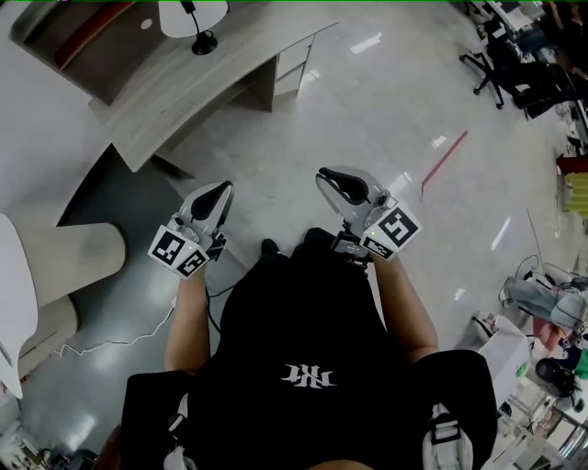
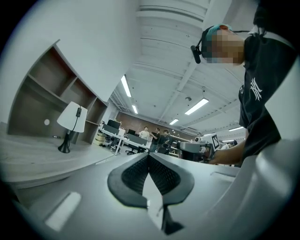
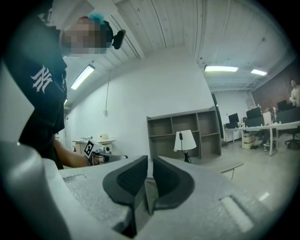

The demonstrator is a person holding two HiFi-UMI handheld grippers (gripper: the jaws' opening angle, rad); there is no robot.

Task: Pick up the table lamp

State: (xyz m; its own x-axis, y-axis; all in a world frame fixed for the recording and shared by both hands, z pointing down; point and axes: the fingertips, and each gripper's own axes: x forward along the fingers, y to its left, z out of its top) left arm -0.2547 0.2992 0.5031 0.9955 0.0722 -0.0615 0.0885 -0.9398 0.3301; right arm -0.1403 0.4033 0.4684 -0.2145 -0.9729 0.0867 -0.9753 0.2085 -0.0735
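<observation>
Table lamp (image 1: 193, 16) stands upright on the pale curved worktop (image 1: 184, 87), at about 11 o'clock from me and well apart from both tongs. White shade, thin dark stem, round dark base. An open shelf unit (image 3: 183, 126) stands behind it.

Left tongs (image 1: 220, 191) are held level in front of my body over bare floor (image 1: 367, 110), pads pressed together with nothing between them. In the left gripper view they (image 2: 149, 157) aim past the lamp (image 2: 72, 118), which sits at 10 o'clock of the pads.

Right tongs (image 1: 326, 176) are level too, beside the left pair. The pads stand only a sliver apart and are empty. In the right gripper view the lamp (image 3: 186, 139) shows at about 1 o'clock above the tips (image 3: 150, 161).

My read is that the approach has not started; I have to walk in first.

How I would do it well:
- Turn towards 11 o'clock and centre the stem between one pair's pads.
- Open those tongs wide before arriving, not at the lamp.
- Take the stem low, just above the base, because the shade makes it top-heavy.
- Mind the cord with its switch hanging by the shade.
- Lift straight up and keep it upright.
</observation>
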